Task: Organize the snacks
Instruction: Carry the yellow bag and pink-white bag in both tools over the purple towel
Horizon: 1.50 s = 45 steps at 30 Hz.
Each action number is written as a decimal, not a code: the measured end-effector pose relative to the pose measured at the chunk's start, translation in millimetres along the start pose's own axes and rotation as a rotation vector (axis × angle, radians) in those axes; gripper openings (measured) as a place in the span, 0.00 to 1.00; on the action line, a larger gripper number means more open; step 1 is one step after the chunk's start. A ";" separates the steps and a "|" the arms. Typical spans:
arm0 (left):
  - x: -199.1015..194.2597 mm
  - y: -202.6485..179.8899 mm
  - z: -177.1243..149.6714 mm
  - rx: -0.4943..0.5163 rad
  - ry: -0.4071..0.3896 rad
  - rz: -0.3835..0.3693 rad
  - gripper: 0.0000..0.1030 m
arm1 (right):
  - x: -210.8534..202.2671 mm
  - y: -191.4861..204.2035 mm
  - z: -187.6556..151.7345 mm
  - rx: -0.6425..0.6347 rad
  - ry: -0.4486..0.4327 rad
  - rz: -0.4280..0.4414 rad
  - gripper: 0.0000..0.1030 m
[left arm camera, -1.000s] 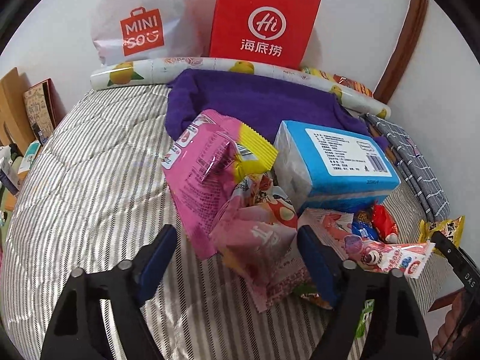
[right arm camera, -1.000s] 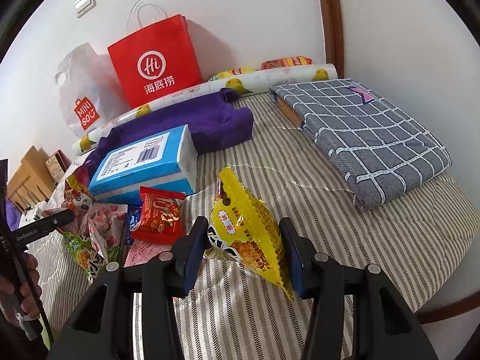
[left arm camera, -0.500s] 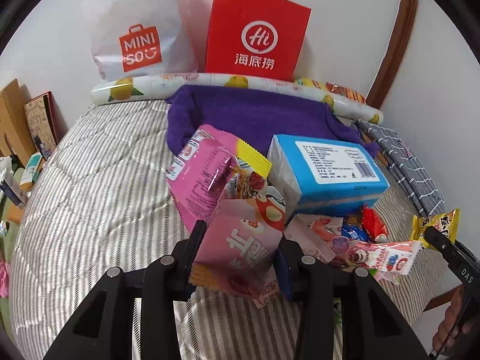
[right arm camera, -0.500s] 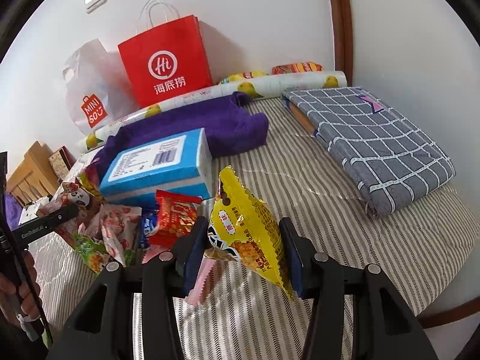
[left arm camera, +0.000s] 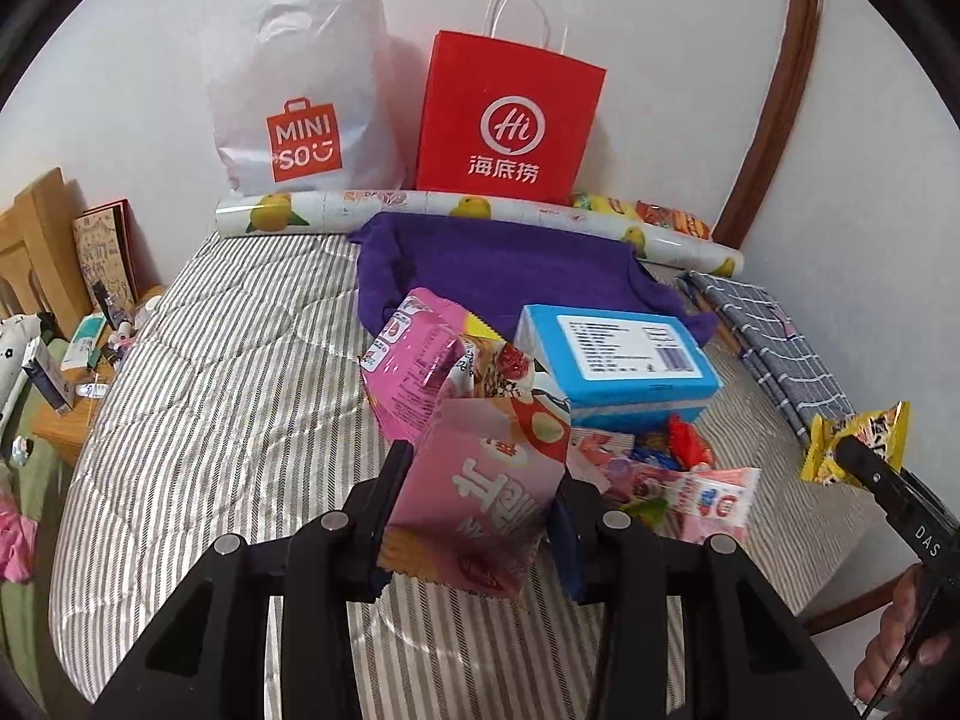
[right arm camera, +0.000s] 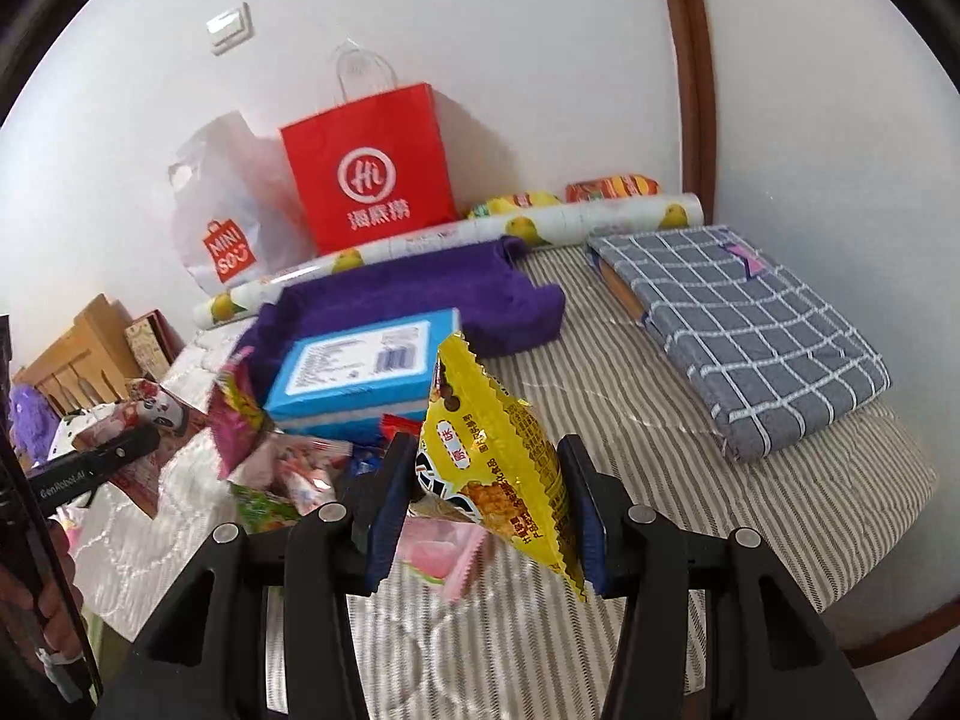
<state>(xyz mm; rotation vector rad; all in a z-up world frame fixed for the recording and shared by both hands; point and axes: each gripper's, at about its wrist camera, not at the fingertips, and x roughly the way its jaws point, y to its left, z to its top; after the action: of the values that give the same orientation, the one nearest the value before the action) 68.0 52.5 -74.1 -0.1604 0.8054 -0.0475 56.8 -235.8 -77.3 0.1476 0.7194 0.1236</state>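
Observation:
My left gripper (left arm camera: 480, 504) is shut on a pink snack bag (left arm camera: 480, 498) and holds it above the striped bed (left arm camera: 228, 396). Behind it lie a larger pink-and-yellow packet (left arm camera: 414, 372), a blue box (left arm camera: 618, 360) and a heap of small snack packets (left arm camera: 672, 468). My right gripper (right arm camera: 492, 492) is shut on a yellow snack bag (right arm camera: 498, 450), also lifted off the bed (right arm camera: 690, 516). In the left wrist view that yellow bag (left arm camera: 858, 438) shows at the right edge. In the right wrist view the left gripper's black finger (right arm camera: 90, 468) shows at the left, with the pink bag (right arm camera: 144, 420) blurred.
A red paper bag (left arm camera: 510, 120) and a white plastic bag (left arm camera: 306, 96) stand against the far wall behind a fruit-print roll (left arm camera: 420, 210). A purple towel (left arm camera: 510, 264) lies mid-bed, a grey checked folded cloth (right arm camera: 750, 324) at the right. A wooden nightstand (left arm camera: 66, 396) with small items sits left.
My left gripper closed on the pink snack bag and lifted it off the heap. The right gripper rose with the yellow bag held throughout.

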 end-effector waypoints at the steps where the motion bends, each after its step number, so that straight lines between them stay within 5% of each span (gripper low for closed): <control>1: -2.8 -2.1 -0.2 0.004 -0.003 -0.003 0.38 | -3.5 2.9 1.3 -0.005 -0.007 0.005 0.46; 21: -6.1 -48.1 30.2 0.069 0.008 -0.079 0.38 | -10.6 55.3 39.3 -0.087 -0.025 0.110 0.46; 45: 47.2 -43.7 120.4 0.055 0.019 -0.069 0.38 | 61.9 79.4 118.2 -0.157 -0.013 0.134 0.46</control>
<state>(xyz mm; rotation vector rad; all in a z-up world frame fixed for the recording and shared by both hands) 188.3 19.6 -18.7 -0.1354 0.8161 -0.1363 176.4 -158.6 -15.5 0.0466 0.6842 0.3054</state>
